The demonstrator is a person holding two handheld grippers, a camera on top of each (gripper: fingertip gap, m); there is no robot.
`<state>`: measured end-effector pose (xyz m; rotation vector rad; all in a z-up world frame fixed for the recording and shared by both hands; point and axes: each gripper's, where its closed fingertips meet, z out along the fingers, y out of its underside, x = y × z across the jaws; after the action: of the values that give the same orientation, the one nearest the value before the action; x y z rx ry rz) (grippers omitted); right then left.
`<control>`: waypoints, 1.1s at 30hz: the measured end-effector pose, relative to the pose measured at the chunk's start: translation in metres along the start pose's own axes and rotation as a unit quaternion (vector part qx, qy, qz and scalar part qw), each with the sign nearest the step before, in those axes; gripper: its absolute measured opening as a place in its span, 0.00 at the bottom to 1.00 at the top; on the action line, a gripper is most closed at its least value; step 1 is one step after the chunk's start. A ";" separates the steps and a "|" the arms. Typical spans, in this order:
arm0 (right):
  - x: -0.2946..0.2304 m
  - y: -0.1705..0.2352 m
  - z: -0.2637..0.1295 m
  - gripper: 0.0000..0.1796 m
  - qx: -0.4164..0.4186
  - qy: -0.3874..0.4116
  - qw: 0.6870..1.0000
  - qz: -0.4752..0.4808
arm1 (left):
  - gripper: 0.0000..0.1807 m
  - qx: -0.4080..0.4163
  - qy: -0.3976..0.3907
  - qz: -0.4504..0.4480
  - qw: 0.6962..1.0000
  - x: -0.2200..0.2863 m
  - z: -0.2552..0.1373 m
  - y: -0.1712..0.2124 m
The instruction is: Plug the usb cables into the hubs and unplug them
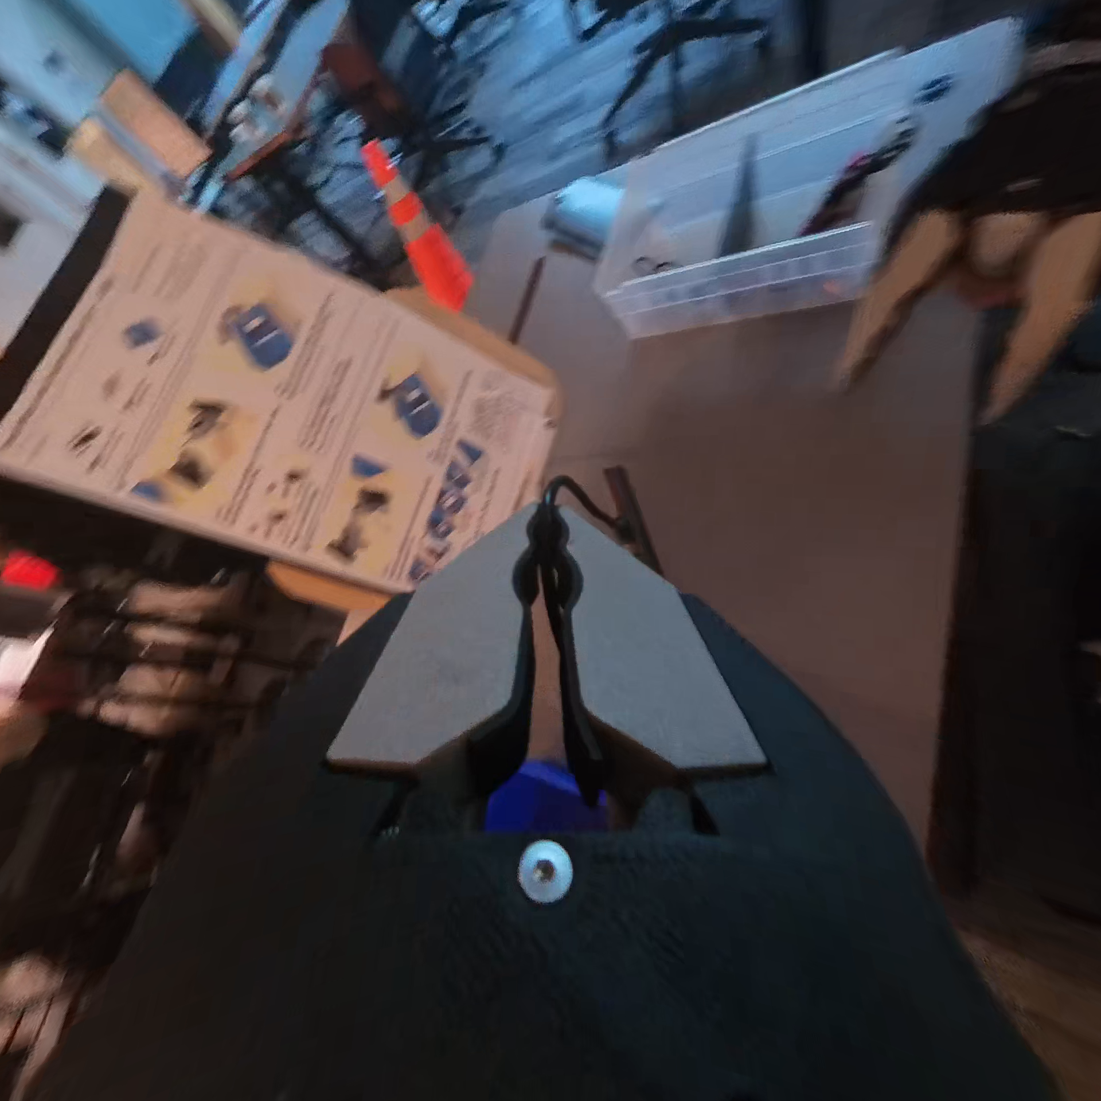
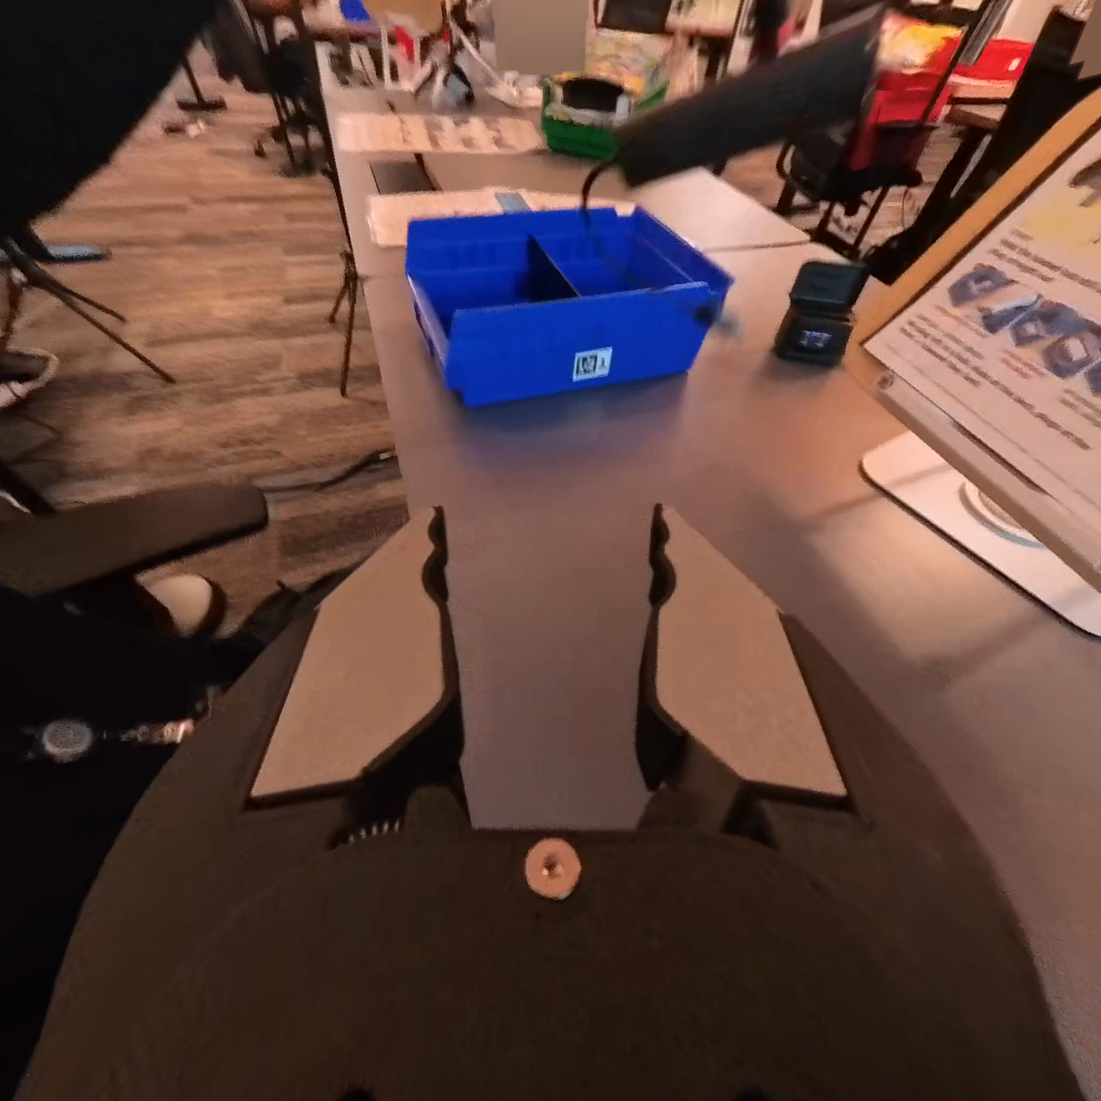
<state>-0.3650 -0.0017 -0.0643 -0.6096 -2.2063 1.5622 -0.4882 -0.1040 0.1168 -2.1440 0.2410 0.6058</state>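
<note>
While the left gripper point(image 1: 548, 536) was clamped on a black usb cable point(image 1: 563, 643) above the blue bin point(image 2: 560, 310), the right gripper's point(image 2: 545, 536) fingers sat wide apart over the table point(image 2: 596, 453).

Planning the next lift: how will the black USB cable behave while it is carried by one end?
Probably floppy: the USB cable hangs in a curve from the left hand-held gripper into the blue bin. Likely light, since its thin cord droops freely. It may slip or swing, being pinched only at the tips.
</note>
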 end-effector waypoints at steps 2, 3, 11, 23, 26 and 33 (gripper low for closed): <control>0.005 -0.013 0.003 0.45 0.033 0.004 0.999 0.010 | 0.00 0.043 0.068 0.031 0.996 0.033 0.002 -0.016; 0.005 -0.019 0.005 0.49 0.050 -0.002 0.999 0.016 | 0.00 0.050 0.087 0.040 0.994 0.045 0.004 -0.019; -0.063 -0.037 0.013 0.59 0.107 -0.203 0.970 0.080 | 0.00 0.032 0.150 0.087 0.984 0.117 0.048 -0.029; -0.039 -0.004 0.040 0.58 0.009 -0.075 0.995 0.065 | 0.00 -0.030 0.082 0.099 0.991 0.127 0.072 -0.029; -0.018 0.001 0.043 0.31 0.006 -0.030 0.998 0.059 | 0.00 -0.027 0.083 0.089 0.992 0.130 0.069 -0.032; -0.014 0.008 0.043 0.08 -0.007 -0.038 0.999 0.018 | 0.00 -0.066 0.044 -0.027 0.996 0.112 0.075 -0.010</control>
<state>-0.3749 -0.0410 -0.0869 -0.6061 -2.2754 1.6132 -0.4136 -0.0331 0.0295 -2.2999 0.1954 0.5082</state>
